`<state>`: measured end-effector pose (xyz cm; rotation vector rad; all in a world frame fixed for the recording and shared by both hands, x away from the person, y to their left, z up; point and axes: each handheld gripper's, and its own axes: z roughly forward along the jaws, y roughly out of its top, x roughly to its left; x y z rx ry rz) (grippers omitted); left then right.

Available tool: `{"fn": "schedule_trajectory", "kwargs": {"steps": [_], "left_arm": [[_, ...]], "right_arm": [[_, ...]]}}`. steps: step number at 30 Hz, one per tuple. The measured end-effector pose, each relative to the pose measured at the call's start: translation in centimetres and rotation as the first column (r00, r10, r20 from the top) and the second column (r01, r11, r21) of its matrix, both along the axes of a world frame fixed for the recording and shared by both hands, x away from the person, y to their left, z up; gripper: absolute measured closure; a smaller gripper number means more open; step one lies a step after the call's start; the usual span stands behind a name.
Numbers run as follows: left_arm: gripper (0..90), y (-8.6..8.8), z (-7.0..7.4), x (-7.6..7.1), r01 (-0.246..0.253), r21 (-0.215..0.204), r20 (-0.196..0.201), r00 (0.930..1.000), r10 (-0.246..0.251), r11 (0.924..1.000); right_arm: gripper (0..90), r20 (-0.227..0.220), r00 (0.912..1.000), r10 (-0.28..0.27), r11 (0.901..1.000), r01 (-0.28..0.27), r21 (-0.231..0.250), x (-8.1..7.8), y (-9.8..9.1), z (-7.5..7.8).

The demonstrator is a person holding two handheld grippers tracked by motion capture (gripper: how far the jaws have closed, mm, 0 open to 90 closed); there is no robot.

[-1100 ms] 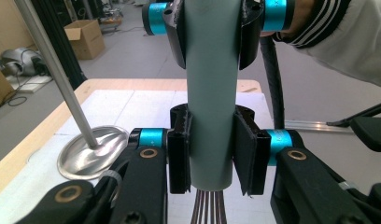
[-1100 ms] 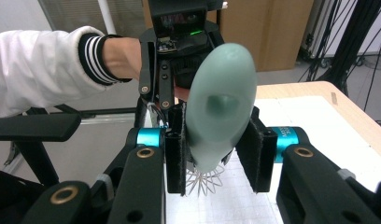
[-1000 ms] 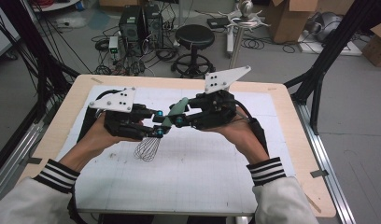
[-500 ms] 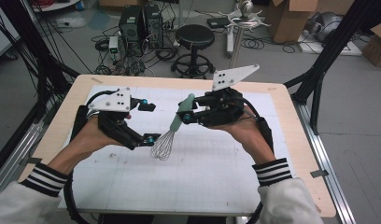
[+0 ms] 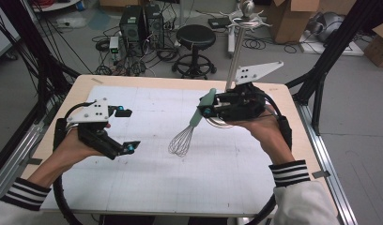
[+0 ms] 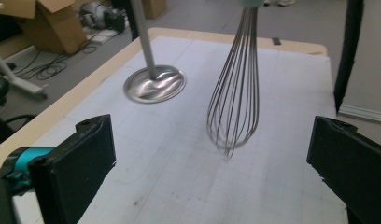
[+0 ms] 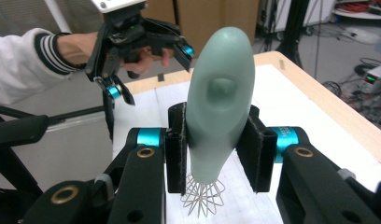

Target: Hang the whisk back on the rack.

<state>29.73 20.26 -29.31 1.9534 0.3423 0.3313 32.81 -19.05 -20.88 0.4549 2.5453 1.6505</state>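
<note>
Mint-green handle of the whisk (image 5: 197,114) sits clamped between the right gripper (image 5: 206,110) pads; in the right gripper view both jaws press flat on either side of the handle (image 7: 220,107). Wire head (image 5: 181,140) hangs down-left, clear of the table. Whisk tilted, handle up toward the gripper, wires lower.

Right hand (image 5: 257,125) holds its gripper roughly level over the right-centre of the table, jaws pointing left. Grey three-cornered plate (image 5: 257,71) on top, tipped up.

Left gripper (image 5: 125,130) over the left side of the table, well apart from the whisk. Jaws have just been opening, now spread wide, nothing between them. Left gripper view: both black jaws at the frame edges, wire head (image 6: 234,98) hanging in the air ahead. Left hand (image 5: 77,145) wraps the body from below, jaws aimed right toward the whisk.

Surface: white gridded mat (image 5: 218,183) on a light wooden tabletop (image 5: 297,117). Round metal stand base (image 6: 154,84) with a thin upright pole rests on the mat near the right gripper.

Room: grey floor, black stool (image 5: 196,35), computer tower (image 5: 141,22), loose cables, cardboard boxes (image 5: 289,18) at the back, black frame struts either side.
</note>
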Motion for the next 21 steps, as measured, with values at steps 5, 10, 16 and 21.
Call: {"fn": "schedule_trajectory", "kwargs": {"steps": [5,10,16,21], "left_arm": [[1.7,2.0,-0.9,-0.9,-0.031,-0.018,0.004,0.9995,0.031,0.9993],[1.7,4.0,-2.1,-1.8,-0.072,-0.030,-0.009,0.9974,0.072,0.9969],[1.7,5.4,-4.0,-2.6,-0.094,-0.058,-0.017,0.9956,0.093,0.9939],[1.7,6.4,-5.5,-2.9,-0.126,-0.071,-0.031,0.9918,0.124,0.9895]], "right_arm": [[66.4,0.006,0.9994,-0.033,0.9992,0.033,-0.024,0.2,-1.3,0.4],[66.4,0.000,0.9977,-0.068,0.9967,0.068,-0.043,0.2,-2.4,0.8],[66.4,0.017,0.9955,-0.093,0.9926,0.094,-0.076,0.0,-3.7,1.5],[66.4,0.024,0.9919,-0.125,0.9875,0.126,-0.094,0.3,-5.0,2.1]]}}
